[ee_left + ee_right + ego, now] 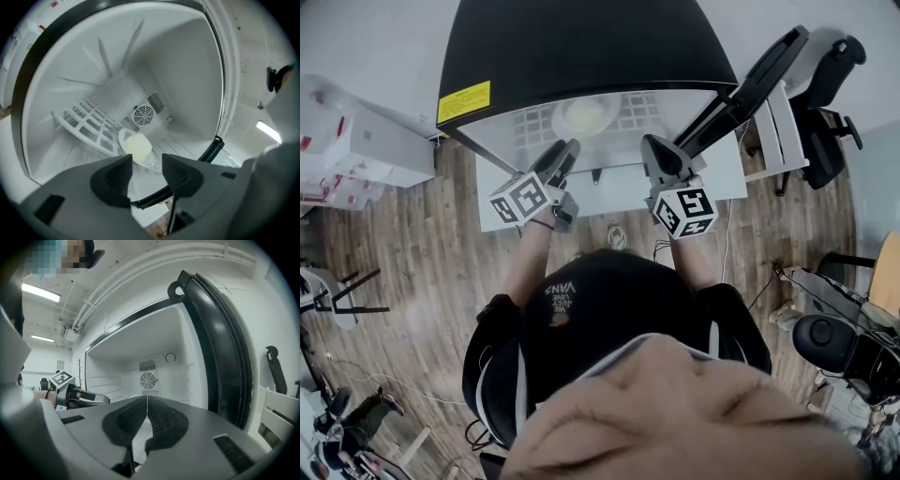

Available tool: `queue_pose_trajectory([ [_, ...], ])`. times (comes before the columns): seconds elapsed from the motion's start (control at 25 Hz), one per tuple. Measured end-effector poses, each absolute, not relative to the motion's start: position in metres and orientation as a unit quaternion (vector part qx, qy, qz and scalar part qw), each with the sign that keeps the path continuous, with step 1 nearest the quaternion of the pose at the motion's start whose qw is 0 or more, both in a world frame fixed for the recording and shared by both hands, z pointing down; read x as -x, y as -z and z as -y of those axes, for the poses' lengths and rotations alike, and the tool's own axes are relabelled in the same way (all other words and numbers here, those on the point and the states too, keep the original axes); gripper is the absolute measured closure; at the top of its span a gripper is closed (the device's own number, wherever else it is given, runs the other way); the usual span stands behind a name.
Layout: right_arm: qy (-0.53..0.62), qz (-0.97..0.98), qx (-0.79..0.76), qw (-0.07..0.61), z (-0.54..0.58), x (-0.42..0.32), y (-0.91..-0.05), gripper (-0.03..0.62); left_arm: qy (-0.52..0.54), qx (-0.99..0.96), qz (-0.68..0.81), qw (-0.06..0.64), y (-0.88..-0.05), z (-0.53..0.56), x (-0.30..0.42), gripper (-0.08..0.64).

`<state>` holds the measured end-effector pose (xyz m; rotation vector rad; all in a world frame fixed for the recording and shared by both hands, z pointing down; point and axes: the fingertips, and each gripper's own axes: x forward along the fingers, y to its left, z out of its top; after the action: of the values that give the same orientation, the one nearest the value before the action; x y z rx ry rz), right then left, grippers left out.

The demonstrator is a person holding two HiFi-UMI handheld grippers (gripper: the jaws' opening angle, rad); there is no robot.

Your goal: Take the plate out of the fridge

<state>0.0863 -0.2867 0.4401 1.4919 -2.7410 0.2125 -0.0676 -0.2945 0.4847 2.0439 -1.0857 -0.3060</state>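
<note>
The small fridge point(581, 47) stands open, its door point(759, 80) swung out to the right. Inside, a white plate point(136, 147) carrying a pale yellowish piece rests on the fridge floor, in front of the fan vent point(143, 115). In the head view the plate point(584, 114) shows in the lit interior. My left gripper point(146, 161) is open at the fridge mouth; the plate lies beyond its tips, nothing between the jaws. My right gripper point(146, 401) is shut and empty, level at the opening beside the door point(220, 343). Both grippers, left point(567, 150) and right point(652, 148), hover side by side.
A white wire shelf point(89, 124) hangs inside the fridge left of the plate. White storage boxes point(356, 141) stand at the left on the wooden floor. A black office chair point(825, 103) stands right of the door. Cables trail on the floor.
</note>
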Motion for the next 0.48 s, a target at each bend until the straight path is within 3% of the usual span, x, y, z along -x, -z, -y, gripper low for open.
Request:
queue_pose_trajectory([
  [0.48, -0.069, 0.880, -0.470, 0.005, 0.2898, -0.0865, -0.4395, 0.580, 0.195, -0.748, 0.418, 0.478, -0.4941, 0.3011, 0.0648, 0.379],
])
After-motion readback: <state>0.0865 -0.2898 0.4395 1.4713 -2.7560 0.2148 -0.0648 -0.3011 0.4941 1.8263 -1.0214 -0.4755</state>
